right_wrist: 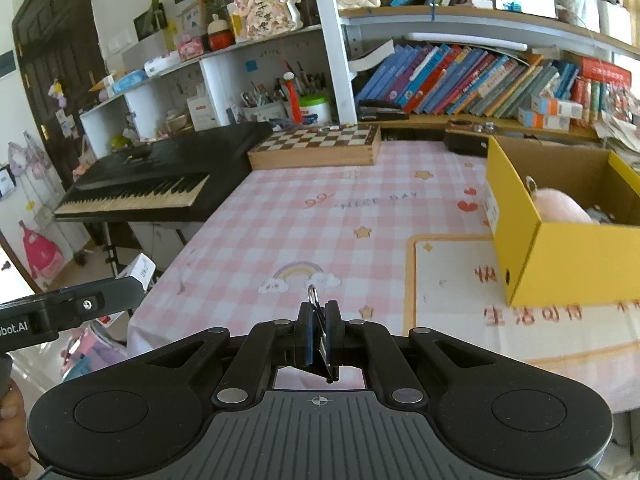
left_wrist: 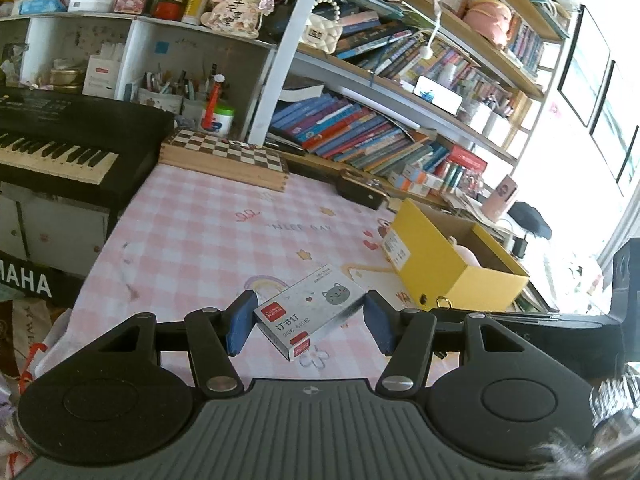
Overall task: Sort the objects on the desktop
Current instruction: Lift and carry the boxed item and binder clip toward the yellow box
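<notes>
Staple box (left_wrist: 310, 312), "24/6" label

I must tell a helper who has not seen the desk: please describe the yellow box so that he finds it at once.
On the pink checked tablecloth, look toward the bookshelf side. The yellow box stands there, open on top, with a pink soft thing inside. Nothing else on the cloth is yellow.

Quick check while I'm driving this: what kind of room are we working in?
Most likely a home study or a child's bedroom desk. Packed bookshelves line the wall, an electronic keyboard stands beside the table, and the pink checked tablecloth carries cartoon prints.
</notes>
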The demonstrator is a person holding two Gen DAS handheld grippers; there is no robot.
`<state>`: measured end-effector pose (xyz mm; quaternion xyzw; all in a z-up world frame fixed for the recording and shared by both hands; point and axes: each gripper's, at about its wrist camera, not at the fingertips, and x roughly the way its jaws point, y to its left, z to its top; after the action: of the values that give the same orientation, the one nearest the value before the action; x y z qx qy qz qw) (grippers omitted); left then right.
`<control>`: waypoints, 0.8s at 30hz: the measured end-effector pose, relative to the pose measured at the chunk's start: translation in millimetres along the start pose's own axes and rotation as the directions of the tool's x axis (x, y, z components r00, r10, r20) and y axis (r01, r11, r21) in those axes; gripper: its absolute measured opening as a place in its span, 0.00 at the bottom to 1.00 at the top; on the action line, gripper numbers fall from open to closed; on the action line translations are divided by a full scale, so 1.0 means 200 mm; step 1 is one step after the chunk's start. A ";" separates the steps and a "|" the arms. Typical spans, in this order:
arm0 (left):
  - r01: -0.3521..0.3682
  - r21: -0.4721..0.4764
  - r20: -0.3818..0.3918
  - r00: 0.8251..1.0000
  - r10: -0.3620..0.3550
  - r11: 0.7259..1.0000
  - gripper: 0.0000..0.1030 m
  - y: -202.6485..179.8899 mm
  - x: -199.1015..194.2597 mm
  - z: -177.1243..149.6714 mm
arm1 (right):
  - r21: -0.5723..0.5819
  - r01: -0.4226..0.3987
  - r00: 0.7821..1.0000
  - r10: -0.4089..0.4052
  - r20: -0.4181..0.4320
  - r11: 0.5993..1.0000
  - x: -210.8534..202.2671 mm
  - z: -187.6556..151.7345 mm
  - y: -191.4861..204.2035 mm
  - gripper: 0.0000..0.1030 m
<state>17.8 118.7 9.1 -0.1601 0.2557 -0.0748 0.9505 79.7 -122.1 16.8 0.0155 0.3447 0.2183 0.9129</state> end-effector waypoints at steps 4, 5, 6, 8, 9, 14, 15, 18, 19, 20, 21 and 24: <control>0.039 -0.002 -0.027 0.999 -0.039 0.999 0.54 -0.03 -0.01 -0.05 | 0.033 0.028 1.000 -0.028 0.001 0.999 -0.07 -0.08 -0.01 0.05; 0.051 0.003 -0.034 0.998 -0.051 0.999 0.54 -0.04 0.00 -0.05 | 0.045 0.039 0.999 -0.039 0.002 0.998 -0.09 -0.10 -0.02 0.05; 0.065 0.012 -0.042 0.997 -0.065 0.998 0.54 -0.05 0.00 -0.06 | 0.056 0.048 0.999 -0.048 0.001 0.997 -0.11 -0.12 -0.02 0.05; 0.092 0.030 -0.055 0.994 -0.090 0.995 0.54 -0.09 0.01 -0.07 | 0.078 0.066 0.998 -0.066 0.000 0.995 -0.15 -0.15 -0.04 0.05; 0.106 0.042 -0.063 0.993 -0.103 0.993 0.54 -0.10 0.01 -0.08 | 0.088 0.075 0.997 -0.075 -0.001 0.993 -0.16 -0.17 -0.05 0.05; 0.167 0.087 -0.105 0.982 -0.157 0.982 0.54 -0.19 0.04 -0.10 | 0.136 0.116 0.993 -0.116 -0.005 0.984 -0.23 -0.23 -0.09 0.05; 0.179 0.095 -0.113 0.979 -0.168 0.979 0.54 -0.21 0.05 -0.11 | 0.145 0.124 0.992 -0.125 -0.006 0.982 -0.24 -0.24 -0.10 0.05; 0.211 0.113 -0.133 0.972 -0.196 0.971 0.54 -0.26 0.07 -0.12 | 0.162 0.145 0.989 -0.146 -0.007 0.976 -0.28 -0.27 -0.13 0.05; 0.221 0.118 -0.138 0.969 -0.204 0.968 0.54 -0.27 0.07 -0.13 | 0.166 0.150 0.989 -0.151 -0.007 0.975 -0.28 -0.27 -0.14 0.05; 0.230 0.122 -0.143 0.967 -0.212 0.966 0.54 -0.29 0.08 -0.13 | 0.171 0.155 0.988 -0.156 -0.008 0.973 -0.29 -0.28 -0.15 0.05; 0.239 0.126 -0.147 0.964 -0.220 0.963 0.54 -0.30 0.08 -0.13 | 0.173 0.160 0.987 -0.160 -0.009 0.972 -0.30 -0.29 -0.16 0.05; 0.259 0.135 -0.157 0.959 -0.237 0.956 0.54 -0.35 0.10 -0.14 | 0.182 0.172 0.985 -0.173 -0.009 0.968 -0.33 -0.30 -0.20 0.05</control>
<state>16.4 41.5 -0.1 -0.1113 0.2925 -0.2242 0.9229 13.6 -191.5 4.8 0.0694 0.3601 0.1055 0.9243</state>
